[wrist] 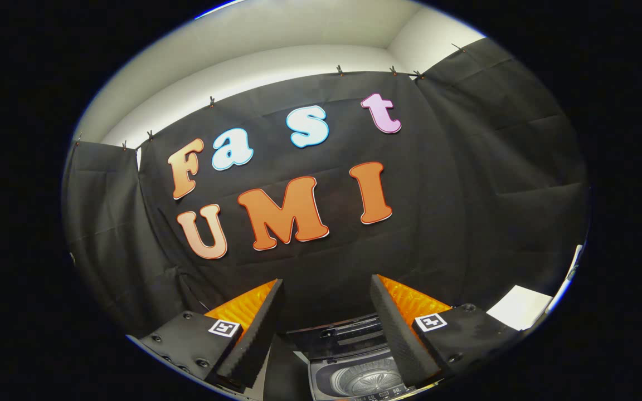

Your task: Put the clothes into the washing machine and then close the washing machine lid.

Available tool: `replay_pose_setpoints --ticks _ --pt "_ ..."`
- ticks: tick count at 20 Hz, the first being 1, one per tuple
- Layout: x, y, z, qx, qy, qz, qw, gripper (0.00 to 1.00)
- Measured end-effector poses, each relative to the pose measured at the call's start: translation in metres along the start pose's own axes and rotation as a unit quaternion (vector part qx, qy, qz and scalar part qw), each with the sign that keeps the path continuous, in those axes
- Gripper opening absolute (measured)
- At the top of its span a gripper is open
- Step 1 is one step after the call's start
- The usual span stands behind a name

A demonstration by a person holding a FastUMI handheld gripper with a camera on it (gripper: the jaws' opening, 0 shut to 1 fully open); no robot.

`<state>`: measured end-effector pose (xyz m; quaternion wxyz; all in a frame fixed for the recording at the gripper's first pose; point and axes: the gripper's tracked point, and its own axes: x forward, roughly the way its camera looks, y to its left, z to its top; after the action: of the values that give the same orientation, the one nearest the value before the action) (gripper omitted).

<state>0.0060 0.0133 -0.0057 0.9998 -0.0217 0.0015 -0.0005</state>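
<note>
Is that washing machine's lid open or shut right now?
Open: the washing machine shows its drum below the open, empty gripper.

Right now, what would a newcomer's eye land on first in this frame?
The gripper stands out first, its fingers spread wide open and holding nothing, aimed at the black cloth wall. Low between the fingers sits the washing machine, lid raised, its ribbed drum showing.
</note>
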Motion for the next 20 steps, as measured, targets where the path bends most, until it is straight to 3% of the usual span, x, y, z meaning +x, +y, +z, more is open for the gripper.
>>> replay_pose_setpoints --ticks 20 --pt "0.003 0.037 -0.011 -0.015 0.013 0.031 0.999 0.98"
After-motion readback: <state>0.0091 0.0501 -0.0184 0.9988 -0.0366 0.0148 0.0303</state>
